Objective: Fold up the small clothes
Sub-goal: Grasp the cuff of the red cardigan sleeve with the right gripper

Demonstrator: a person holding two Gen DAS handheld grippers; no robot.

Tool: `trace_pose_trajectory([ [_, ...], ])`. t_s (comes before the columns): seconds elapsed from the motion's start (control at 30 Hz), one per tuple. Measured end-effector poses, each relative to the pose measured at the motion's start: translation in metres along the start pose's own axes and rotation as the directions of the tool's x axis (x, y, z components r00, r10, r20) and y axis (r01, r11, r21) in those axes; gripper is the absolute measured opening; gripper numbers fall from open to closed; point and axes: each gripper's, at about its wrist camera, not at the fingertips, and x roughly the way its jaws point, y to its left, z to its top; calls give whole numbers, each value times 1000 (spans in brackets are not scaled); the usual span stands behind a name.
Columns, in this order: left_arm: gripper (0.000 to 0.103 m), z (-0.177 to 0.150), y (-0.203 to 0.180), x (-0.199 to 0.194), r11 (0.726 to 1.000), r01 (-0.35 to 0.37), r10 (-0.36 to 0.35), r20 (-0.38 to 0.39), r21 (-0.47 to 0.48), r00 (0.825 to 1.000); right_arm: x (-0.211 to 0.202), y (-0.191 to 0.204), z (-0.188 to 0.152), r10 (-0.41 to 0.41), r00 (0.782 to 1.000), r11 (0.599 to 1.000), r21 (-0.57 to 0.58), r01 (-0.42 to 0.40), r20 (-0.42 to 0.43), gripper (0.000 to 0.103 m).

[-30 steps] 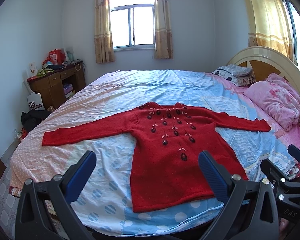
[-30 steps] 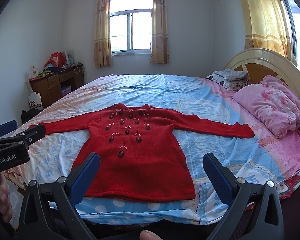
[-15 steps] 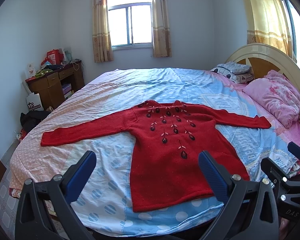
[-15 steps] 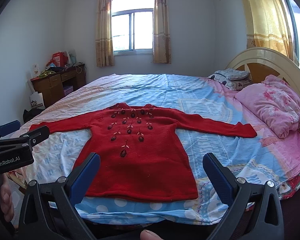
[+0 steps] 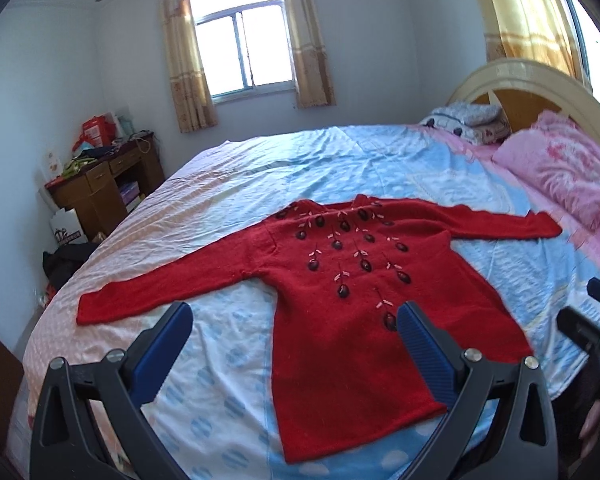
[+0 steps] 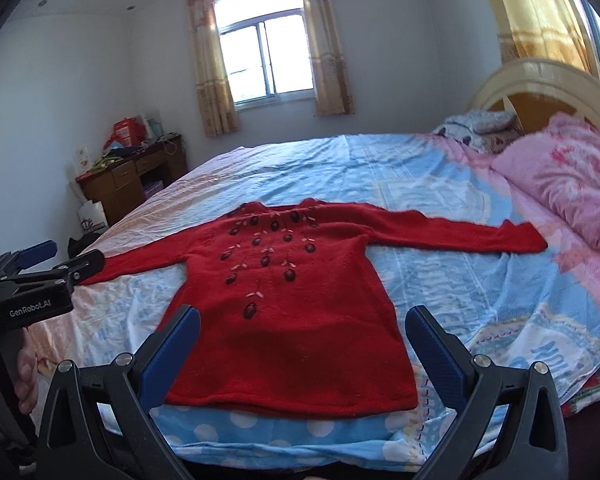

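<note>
red sweater (image 5: 352, 304) lies flat, face up, both sleeves spread, hem at the bed's (image 5: 340, 160) near edge for easy reach; left gripper (image 5: 294, 334) and right gripper (image 6: 302, 338) hover above that edge, jaws apart, holding nothing, folding not started

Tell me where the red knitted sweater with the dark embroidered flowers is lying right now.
The red knitted sweater lies flat, sleeves spread, on the blue and pink bedsheet near the bed's front edge, centred in both wrist views; the pink pillow sits beyond its right sleeve.
</note>
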Motion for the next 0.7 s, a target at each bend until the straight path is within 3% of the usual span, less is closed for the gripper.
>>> trace_pose_trajectory([
  [0.37, 103, 11, -21, 108, 999, 44, -41, -128, 22, 991, 87, -92, 2, -86, 987, 983, 150, 107, -137, 101],
  [0.53, 103, 10, -20, 139, 1000, -9, 11, -149, 9, 989, 116, -150, 7, -160, 973, 961, 201, 193, -169, 91],
  [0.7, 103, 10, -20, 163, 997, -71, 72, -148, 10, 986, 138, -228, 21, -239, 951, 912, 292, 289, -196, 80],
])
